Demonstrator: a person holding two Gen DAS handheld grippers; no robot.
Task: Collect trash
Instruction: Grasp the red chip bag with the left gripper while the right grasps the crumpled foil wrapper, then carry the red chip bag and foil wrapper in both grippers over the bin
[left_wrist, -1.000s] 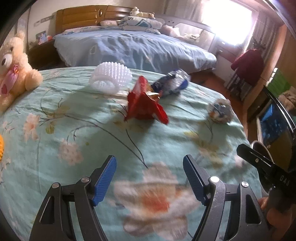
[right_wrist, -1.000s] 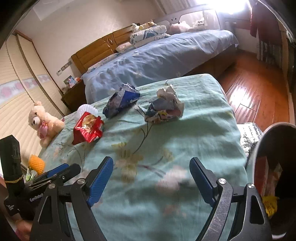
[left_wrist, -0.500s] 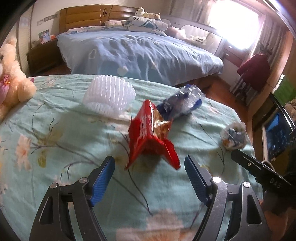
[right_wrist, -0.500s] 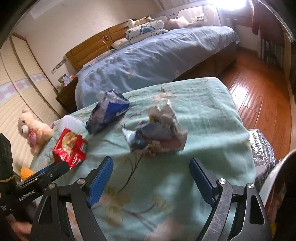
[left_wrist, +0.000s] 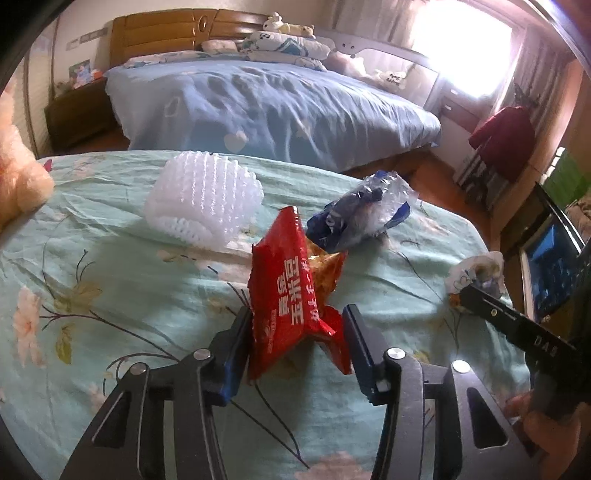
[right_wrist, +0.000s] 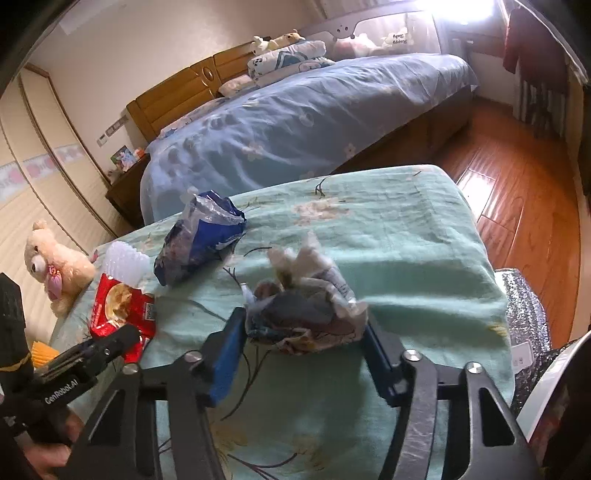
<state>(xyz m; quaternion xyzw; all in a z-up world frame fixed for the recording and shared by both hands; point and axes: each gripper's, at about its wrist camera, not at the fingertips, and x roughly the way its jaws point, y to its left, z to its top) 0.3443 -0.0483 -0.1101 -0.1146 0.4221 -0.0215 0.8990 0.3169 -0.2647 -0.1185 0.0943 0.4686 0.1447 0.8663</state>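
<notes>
A red snack bag (left_wrist: 288, 295) stands on the green floral cover (left_wrist: 110, 277). My left gripper (left_wrist: 297, 317) is closing around it, and both blue pads touch its sides. A crumpled paper-and-foil wad (right_wrist: 306, 314) lies near the cover's right edge. My right gripper (right_wrist: 303, 325) is closing on it, with a pad against each side. In the right wrist view the red snack bag (right_wrist: 118, 306) shows at the left. In the left wrist view the wad (left_wrist: 476, 273) shows at the right. A crumpled blue wrapper (left_wrist: 362, 214) and a white foam net (left_wrist: 203, 199) lie behind them.
A teddy bear (right_wrist: 55, 266) sits at the cover's left edge. A bin with a white rim (right_wrist: 546, 398) stands low on the right, beside wooden floor (right_wrist: 517, 177). A large blue bed (left_wrist: 258, 103) fills the background.
Both grippers moved forward over the cover. The red bag now sits between the left pads and the wad between the right pads, and both pairs of jaws have narrowed.
</notes>
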